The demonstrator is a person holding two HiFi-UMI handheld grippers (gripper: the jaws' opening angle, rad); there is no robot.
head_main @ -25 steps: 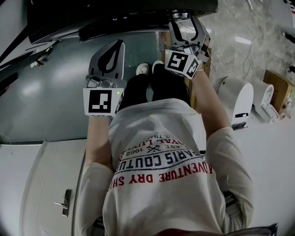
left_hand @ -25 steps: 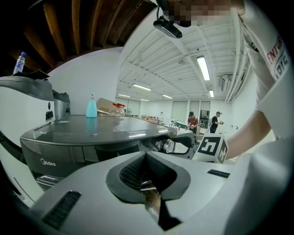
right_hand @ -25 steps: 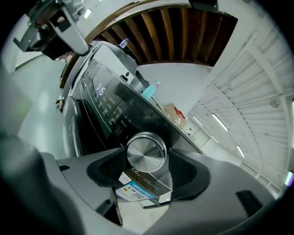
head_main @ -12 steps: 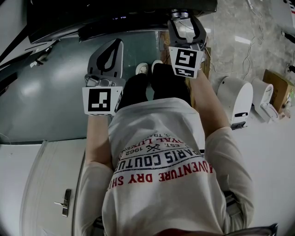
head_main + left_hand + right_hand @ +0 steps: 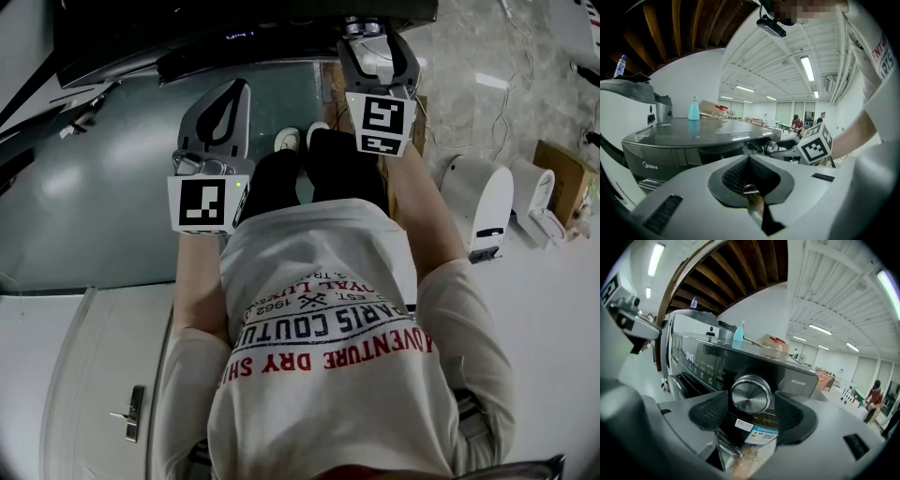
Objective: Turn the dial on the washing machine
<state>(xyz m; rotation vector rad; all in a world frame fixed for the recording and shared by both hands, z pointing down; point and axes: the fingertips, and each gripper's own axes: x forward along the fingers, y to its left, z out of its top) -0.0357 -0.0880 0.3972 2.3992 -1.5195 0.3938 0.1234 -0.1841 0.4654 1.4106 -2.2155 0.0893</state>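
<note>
The silver round dial point(image 5: 750, 393) sits on the dark front panel of the grey washing machine point(image 5: 94, 187). In the head view the dial point(image 5: 365, 27) shows at the top, just past my right gripper point(image 5: 371, 39). In the right gripper view the right gripper point(image 5: 750, 405) has the dial between its two dark pads point(image 5: 710, 411), with a thin gap on each side. Its jaws have just been opening and stand open around the dial. My left gripper point(image 5: 244, 87) hovers over the machine's top, apart from the dial. Its tips point(image 5: 749, 158) meet and it holds nothing.
A blue bottle point(image 5: 738, 337) and other small items stand on the machine's top. A lit display point(image 5: 689, 357) glows left of the dial. White appliances point(image 5: 478, 202) and a cardboard box point(image 5: 562, 178) stand on the floor at the right. My shoes point(image 5: 302, 139) are by the machine's front.
The right gripper has rolled about its own axis: its marker cube was tilted and now sits nearly square. It has kept its place at the dial. The left gripper has not moved.
</note>
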